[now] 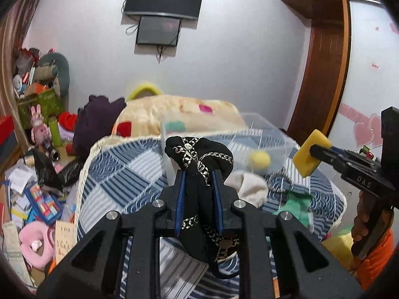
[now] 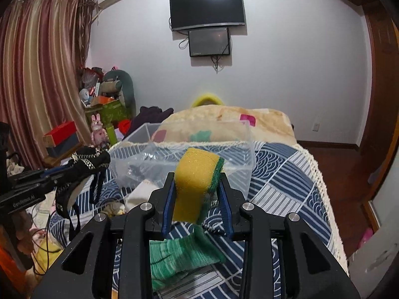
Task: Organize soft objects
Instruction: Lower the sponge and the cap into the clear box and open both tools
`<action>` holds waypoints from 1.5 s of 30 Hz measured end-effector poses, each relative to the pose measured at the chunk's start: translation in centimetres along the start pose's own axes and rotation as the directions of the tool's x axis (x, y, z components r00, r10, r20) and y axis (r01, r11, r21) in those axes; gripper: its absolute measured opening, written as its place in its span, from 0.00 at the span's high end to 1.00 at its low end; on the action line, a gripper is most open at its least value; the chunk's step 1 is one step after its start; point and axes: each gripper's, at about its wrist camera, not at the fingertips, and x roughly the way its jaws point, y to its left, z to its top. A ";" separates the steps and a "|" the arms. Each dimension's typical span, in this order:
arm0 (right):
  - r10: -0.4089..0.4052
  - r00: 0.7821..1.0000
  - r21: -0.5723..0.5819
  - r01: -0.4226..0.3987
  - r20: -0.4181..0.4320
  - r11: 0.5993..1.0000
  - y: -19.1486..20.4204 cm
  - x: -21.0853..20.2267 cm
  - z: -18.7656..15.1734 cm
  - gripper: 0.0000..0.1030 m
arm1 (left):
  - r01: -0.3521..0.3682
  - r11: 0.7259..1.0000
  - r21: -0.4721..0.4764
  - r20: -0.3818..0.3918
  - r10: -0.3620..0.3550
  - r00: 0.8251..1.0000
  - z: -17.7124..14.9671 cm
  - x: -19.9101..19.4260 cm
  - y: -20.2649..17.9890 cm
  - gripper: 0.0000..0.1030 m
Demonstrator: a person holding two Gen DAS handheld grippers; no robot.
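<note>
The left tongs (image 1: 199, 177) are clamped narrow on a black garment with metallic chain-pattern trim (image 1: 199, 157), which bunches above the pads and trails loose straps below them (in the right wrist view the straps hang clear of the bed). Ahead, the clear plastic bin (image 2: 245, 154) sits on the blue patterned bedspread (image 2: 286, 174), with a yellow pom-pom ball (image 1: 260, 160) visible through its wall. The right tongs (image 2: 197, 186) hold a yellow sponge with a green scouring side (image 2: 197, 172), squeezed across its width. The likely step in hand is carrying both items to the bin. To do it well, bring each load above the rim before releasing, so the dangling straps do not snag on the wall. Release only once the item hangs inside the opening. A white sock (image 1: 249, 186) and a green knitted item (image 2: 182, 254) lie on the bedspread, not yet sorted.
</note>
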 end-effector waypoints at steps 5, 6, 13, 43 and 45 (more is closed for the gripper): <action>-0.001 0.999 0.011 0.000 0.042 1.000 -0.2 -0.5 1.5 0.71 | 0.005 1.000 0.023 0.043 -0.006 0.999 2.2 0.2 -0.9 0.80; -0.002 0.999 0.010 0.002 0.049 1.000 -0.2 -0.5 1.8 0.71 | 0.005 1.000 0.026 0.050 -0.006 0.999 2.5 0.2 -1.0 0.80; -0.009 0.996 -0.010 0.010 0.093 1.000 0.2 0.2 3.7 0.71 | 0.013 0.999 0.045 0.082 -0.017 0.996 4.9 1.4 -2.1 0.80; -0.033 0.988 -0.058 0.024 -0.153 0.998 1.5 10.4 4.2 0.71 | -0.003 1.000 -0.019 -0.113 0.001 0.994 6.2 13.3 -0.6 0.80; -0.032 0.985 -0.062 0.021 -0.169 0.998 1.6 10.7 4.2 0.71 | -0.003 1.000 -0.011 -0.124 0.002 0.992 6.1 13.6 -0.7 0.80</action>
